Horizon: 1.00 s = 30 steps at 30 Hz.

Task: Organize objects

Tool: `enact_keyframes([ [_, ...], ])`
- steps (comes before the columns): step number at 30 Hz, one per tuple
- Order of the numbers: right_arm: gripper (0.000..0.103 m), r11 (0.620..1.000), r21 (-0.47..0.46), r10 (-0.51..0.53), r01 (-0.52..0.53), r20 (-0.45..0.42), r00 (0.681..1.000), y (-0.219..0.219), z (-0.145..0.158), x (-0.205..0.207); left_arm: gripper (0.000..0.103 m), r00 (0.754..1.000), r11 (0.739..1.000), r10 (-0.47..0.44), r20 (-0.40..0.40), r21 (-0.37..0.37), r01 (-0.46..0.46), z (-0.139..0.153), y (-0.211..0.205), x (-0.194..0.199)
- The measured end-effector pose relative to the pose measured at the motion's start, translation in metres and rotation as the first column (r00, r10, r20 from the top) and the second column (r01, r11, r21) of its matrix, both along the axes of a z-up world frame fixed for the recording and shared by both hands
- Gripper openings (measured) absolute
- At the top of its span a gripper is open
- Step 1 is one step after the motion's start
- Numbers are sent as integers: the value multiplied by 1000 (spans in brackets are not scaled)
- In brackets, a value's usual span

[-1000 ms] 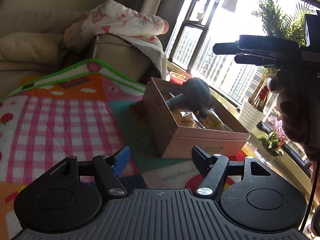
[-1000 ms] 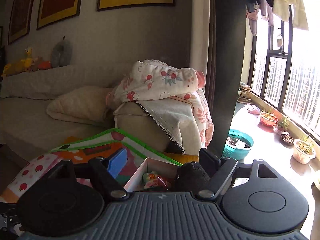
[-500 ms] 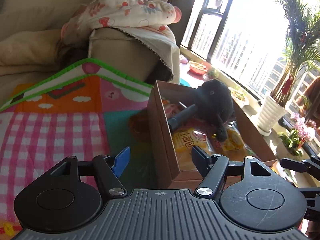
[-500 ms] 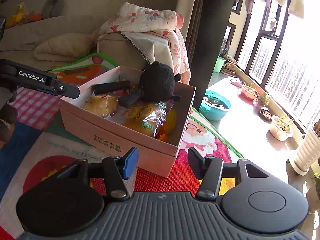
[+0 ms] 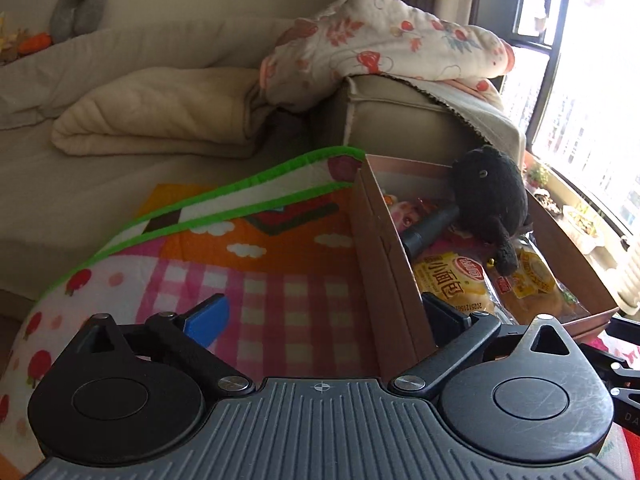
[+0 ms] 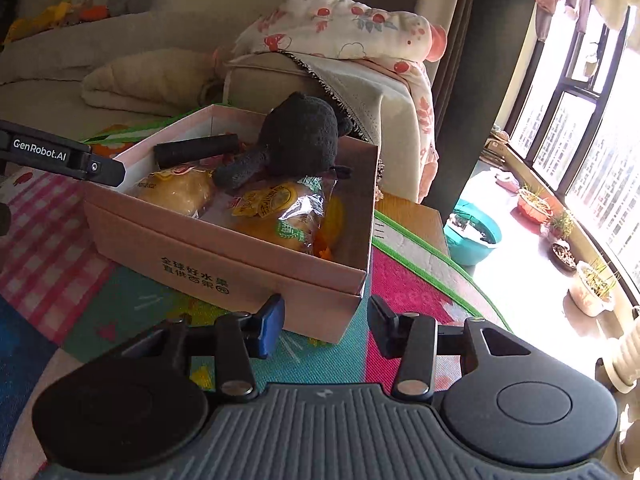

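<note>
Looking in, we see the box (image 6: 224,256) on the play mat (image 5: 260,272) already full: black plush (image 6: 304,136), bread bags (image 6: 280,212). Our left gripper (image 5: 324,316) just opened wide around its wall; our right gripper (image 6: 324,324) just narrowed at its corner, both empty. Moving it seems left.

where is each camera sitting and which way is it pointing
Left wrist: rides the left hand-held gripper, facing down along the box's long wall; its own open fingers show.
Right wrist: rides the right hand-held gripper, facing the box's near corner; its own fingers show.
Shared: box, black plush toy, each other's gripper.
</note>
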State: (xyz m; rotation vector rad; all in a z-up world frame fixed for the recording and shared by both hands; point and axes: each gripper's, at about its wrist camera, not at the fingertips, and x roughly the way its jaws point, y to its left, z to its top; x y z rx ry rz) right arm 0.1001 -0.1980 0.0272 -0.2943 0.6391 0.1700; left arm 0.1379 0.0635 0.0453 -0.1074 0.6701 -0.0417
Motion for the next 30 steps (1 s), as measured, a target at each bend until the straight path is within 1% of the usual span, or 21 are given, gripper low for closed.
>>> enact_keyframes([
  [3,46,1000,6,14,-14,-5,1000,14,0,12,103,1000,1000,15,6,13,-15,-1,12,11],
  [5,46,1000,1,17,-17,1,1000,18,-1,10,103,1000,1000,9,5,-3,-9,-3,14,15],
  [6,48,1000,-1,13,-13,7,1000,19,-2,8,103,1000,1000,6,9,-9,-6,-3,15,15],
  [8,65,1000,2,-5,5,4,1000,18,-3,2,102,1000,1000,2,30,3,-2,0,13,9],
  [9,80,1000,13,-11,11,-1,1000,15,-2,-3,102,998,1000,0,57,13,-1,4,11,1],
  [10,91,999,28,-17,17,-5,1000,11,-1,-9,102,996,1000,-3,86,14,2,10,10,-9],
  [11,94,999,44,-23,24,-12,1000,7,-1,-17,102,994,1000,-10,107,5,10,15,9,-21],
  [12,101,998,56,-30,31,-25,999,4,-1,-25,102,993,1000,-20,118,-3,20,18,8,-31],
  [13,103,997,71,-39,42,-42,998,1,-1,-34,102,991,999,-40,125,-12,42,21,4,-48],
  [15,103,992,110,-53,62,-79,995,-5,-4,-54,102,991,997,-71,118,-16,73,18,-4,-76],
  [16,103,989,127,-59,72,-99,993,-6,-6,-65,102,991,996,-85,100,-13,86,12,-10,-94],
  [18,103,986,143,-70,88,-122,990,-7,-10,-84,102,994,995,-94,52,-10,95,-3,-20,-122],
  [20,103,987,138,-67,85,-129,989,-3,-15,-103,102,997,996,-83,-4,-11,83,-18,-28,-144],
  [22,103,992,95,-67,78,-118,991,3,-22,-115,102,996,997,-73,-45,-1,73,-30,-36,-154],
  [23,103,994,73,-74,82,-105,992,5,-27,-119,102,998,997,-67,-22,42,68,-32,-41,-158],
  [24,103,992,90,-77,84,-80,994,3,-29,-121,102,998,995,-55,-19,77,56,-33,-46,-159],
  [25,103,988,118,-89,99,-84,992,0,-31,-120,102,999,994,-42,-31,101,45,-34,-51,-158],
  [26,103,978,167,-108,125,-104,989,-6,-33,-118,102,999,991,-34,-33,127,38,-36,-56,-158],
  [27,103,968,209,-120,139,-104,987,-11,-34,-118,102,999,988,-27,-22,149,30,-37,-60,-159],
  [29,103,962,226,-132,150,-91,987,-15,-36,-116,102,1000,987,-15,-10,159,17,-38,-63,-160],
  [30,103,962,223,-140,156,-85,986,-13,-36,-115,102,1000,988,-12,-11,152,13,-38,-63,-159],
])
